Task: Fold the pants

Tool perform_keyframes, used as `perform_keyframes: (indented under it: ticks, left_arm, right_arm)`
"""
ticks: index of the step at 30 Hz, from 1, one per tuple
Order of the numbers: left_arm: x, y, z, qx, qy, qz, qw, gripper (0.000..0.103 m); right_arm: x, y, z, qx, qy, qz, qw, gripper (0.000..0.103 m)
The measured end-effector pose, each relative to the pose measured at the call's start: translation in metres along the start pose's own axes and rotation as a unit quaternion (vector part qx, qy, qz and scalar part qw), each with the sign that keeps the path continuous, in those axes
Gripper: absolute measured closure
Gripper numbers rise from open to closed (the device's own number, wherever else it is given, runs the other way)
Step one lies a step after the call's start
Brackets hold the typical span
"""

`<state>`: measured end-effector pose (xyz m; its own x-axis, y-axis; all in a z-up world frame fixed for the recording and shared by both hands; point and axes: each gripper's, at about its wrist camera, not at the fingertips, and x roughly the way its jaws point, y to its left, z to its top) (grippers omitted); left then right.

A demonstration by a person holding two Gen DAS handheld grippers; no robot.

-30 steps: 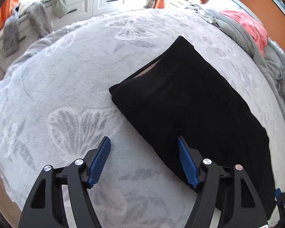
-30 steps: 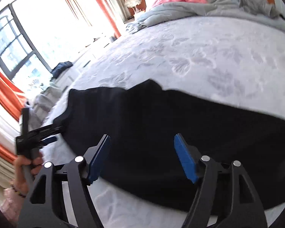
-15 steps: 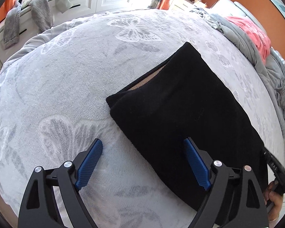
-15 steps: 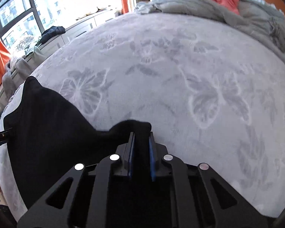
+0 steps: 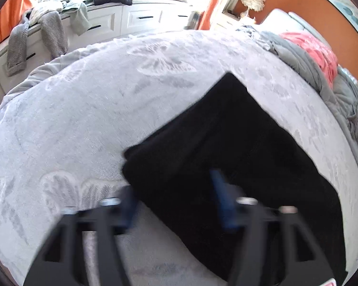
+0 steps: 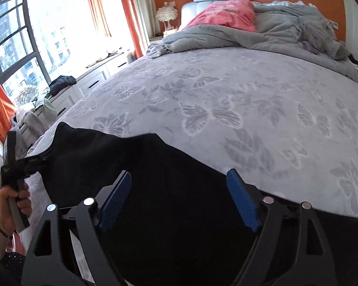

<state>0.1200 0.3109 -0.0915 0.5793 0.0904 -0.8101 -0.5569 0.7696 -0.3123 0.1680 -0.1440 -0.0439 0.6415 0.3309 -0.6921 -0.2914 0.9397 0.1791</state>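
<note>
Black pants (image 5: 231, 157), soft matte knit, lie flat on the bed (image 5: 88, 124), running from centre toward 5 o'clock in the left wrist view. Bedspread is pale grey with a woven butterfly pattern. Left hand-held gripper (image 5: 176, 197) is motion-blurred; its blue pads appear spread wide, straddling the pants' near edge, gripping nothing. Right hand-held gripper (image 6: 179, 199) stands wide open over the dark cloth, empty. Rumpled grey duvet (image 6: 262, 35) and pink pillow (image 6: 226, 14) at 12 o'clock. White drawers (image 5: 131, 21) under the window carry loose clothes.
</note>
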Motion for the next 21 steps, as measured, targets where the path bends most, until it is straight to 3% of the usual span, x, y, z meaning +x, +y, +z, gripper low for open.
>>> perform_keyframes:
  ticks: [2, 3, 5, 6, 8, 10, 12, 13, 15, 17, 18, 21]
  left_arm:
    - [-0.020, 0.008, 0.012, -0.041, -0.002, -0.046, 0.9981, 0.092]
    - [-0.027, 0.013, 0.014, -0.050, -0.003, -0.049, 0.9975, 0.092]
    - [-0.016, 0.020, 0.014, -0.048, 0.019, -0.026, 0.9983, 0.091]
    - [-0.001, 0.026, 0.008, -0.052, 0.046, -0.015, 0.9975, 0.091]
    - [-0.003, 0.024, 0.001, -0.040, 0.028, -0.014, 0.9987, 0.090]
    - [-0.011, 0.013, 0.002, -0.005, 0.019, -0.003, 0.9998, 0.089]
    - [-0.010, 0.015, -0.004, -0.012, 0.018, 0.000, 0.9998, 0.082]
    - [-0.007, 0.020, -0.006, -0.023, 0.022, -0.003, 0.9995, 0.074]
    - [-0.005, 0.028, -0.009, -0.048, 0.022, -0.029, 0.9982, 0.066]
    - [-0.004, 0.029, -0.009, -0.059, 0.030, -0.060, 0.9960, 0.039]
    - [-0.004, 0.027, -0.009, -0.067, 0.031, -0.075, 0.9945, 0.034]
    - [-0.003, 0.015, -0.014, -0.069, 0.014, -0.047, 0.9964, 0.032]
  right_arm:
    - [-0.022, -0.026, -0.012, 0.033, 0.012, -0.030, 0.999, 0.023]
    - [-0.038, -0.043, -0.019, 0.056, 0.014, -0.038, 0.998, 0.023]
    - [-0.071, -0.078, -0.032, 0.084, 0.001, -0.060, 0.995, 0.021]
    - [-0.086, -0.101, -0.041, 0.090, -0.002, -0.101, 0.991, 0.018]
    - [-0.114, -0.159, -0.067, 0.134, 0.001, -0.190, 0.973, 0.018]
    - [-0.144, -0.223, -0.104, 0.217, -0.006, -0.232, 0.948, 0.018]
    - [-0.165, -0.279, -0.142, 0.300, -0.004, -0.270, 0.915, 0.018]
    - [-0.170, -0.302, -0.158, 0.334, 0.001, -0.278, 0.901, 0.018]
    - [-0.172, -0.332, -0.181, 0.381, -0.001, -0.244, 0.892, 0.018]
    - [-0.170, -0.344, -0.192, 0.404, -0.008, -0.211, 0.890, 0.018]
    - [-0.168, -0.347, -0.195, 0.411, -0.009, -0.205, 0.888, 0.018]
    - [-0.151, -0.357, -0.202, 0.435, -0.003, -0.188, 0.881, 0.020]
